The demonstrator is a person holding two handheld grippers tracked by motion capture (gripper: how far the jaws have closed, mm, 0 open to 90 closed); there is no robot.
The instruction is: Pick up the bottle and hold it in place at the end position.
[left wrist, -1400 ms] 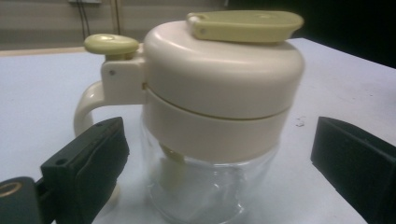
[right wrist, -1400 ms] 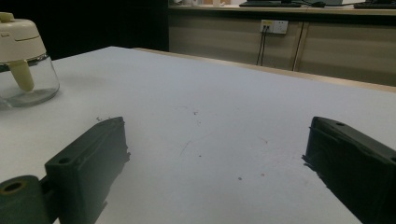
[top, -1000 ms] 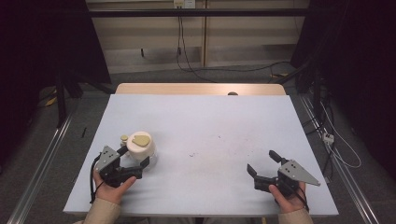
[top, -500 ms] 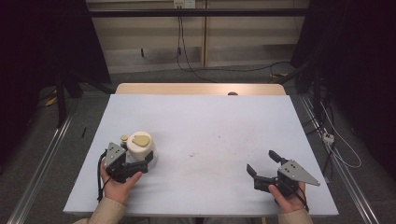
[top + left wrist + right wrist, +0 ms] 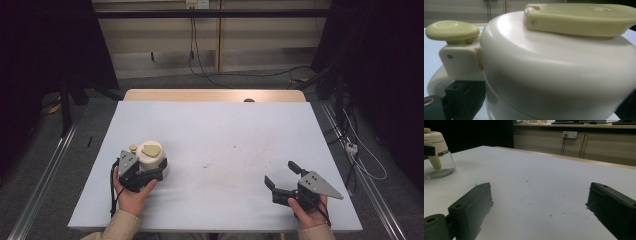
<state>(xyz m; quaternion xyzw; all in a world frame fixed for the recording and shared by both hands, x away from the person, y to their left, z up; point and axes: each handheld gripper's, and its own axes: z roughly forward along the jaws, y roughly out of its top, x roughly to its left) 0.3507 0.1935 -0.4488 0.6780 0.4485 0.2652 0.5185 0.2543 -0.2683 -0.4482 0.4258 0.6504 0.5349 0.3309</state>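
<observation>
A glass pot (image 5: 150, 156) with a cream lid (image 5: 554, 65), a pale green flat handle (image 5: 584, 17) and a green knob (image 5: 451, 30) stands at the white table's left front. My left gripper (image 5: 152, 169) is pushed up against it, one black jaw on each side of its body and cream side handle; I cannot see whether they press on it. My right gripper (image 5: 280, 172) rests open near the front right edge with nothing between its jaws. In the right gripper view (image 5: 539, 202) the pot (image 5: 437, 157) is far off to the left.
The white table top (image 5: 225, 130) carries faint scuff marks near its middle. A wooden strip (image 5: 215, 95) runs along the far edge with a small dark object (image 5: 248, 100) on it. Cables (image 5: 360, 155) lie on the floor to the right.
My left gripper has slid forward and to the right, so its jaws now reach around the pot. The right gripper has not moved.
</observation>
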